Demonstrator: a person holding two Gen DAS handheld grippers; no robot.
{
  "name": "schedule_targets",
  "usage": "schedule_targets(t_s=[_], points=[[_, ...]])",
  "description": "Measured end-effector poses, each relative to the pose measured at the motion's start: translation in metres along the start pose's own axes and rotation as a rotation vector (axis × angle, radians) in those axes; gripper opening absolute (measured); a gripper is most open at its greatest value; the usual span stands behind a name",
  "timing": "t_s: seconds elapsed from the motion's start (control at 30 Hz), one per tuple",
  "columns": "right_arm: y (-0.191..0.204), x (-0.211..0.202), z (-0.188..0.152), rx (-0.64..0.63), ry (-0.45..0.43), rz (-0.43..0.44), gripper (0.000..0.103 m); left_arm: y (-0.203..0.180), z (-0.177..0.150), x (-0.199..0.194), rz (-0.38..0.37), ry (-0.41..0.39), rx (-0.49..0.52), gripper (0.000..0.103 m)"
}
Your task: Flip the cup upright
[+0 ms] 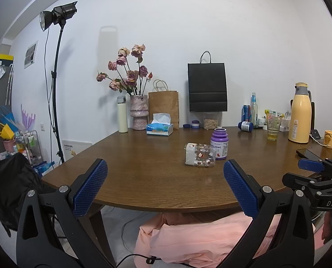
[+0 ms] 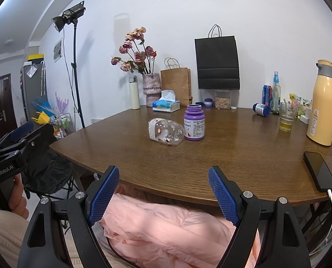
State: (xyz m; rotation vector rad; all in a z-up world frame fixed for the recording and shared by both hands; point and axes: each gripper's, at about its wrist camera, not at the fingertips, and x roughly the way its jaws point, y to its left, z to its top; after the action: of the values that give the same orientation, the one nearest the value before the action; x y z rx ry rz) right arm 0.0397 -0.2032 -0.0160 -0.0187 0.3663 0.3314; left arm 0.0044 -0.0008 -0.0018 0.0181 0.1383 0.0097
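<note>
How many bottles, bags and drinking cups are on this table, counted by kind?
Pill bottles: 2, purple bottle, blue bottle
Paper bags: 2, brown bag, black bag
Cups: 3, clear cup lying on its side, glass, yellow mug
Total: 7

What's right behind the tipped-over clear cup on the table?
The clear cup lies on its side, one end close against the upright purple bottle; whether they touch is unclear. Farther back sits the tissue box. The bottle's lower left label is hidden by the cup.
</note>
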Motion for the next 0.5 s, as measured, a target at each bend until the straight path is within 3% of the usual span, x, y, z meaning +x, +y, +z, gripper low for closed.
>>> schedule_targets(t_s=[0.5], points=[[0.0000,-0.0001,-0.0001,0.002,0.000,-0.002,0.086,-0.0009,-0.0005,-0.0001,0.000,0.003,-0.002,0.103]])
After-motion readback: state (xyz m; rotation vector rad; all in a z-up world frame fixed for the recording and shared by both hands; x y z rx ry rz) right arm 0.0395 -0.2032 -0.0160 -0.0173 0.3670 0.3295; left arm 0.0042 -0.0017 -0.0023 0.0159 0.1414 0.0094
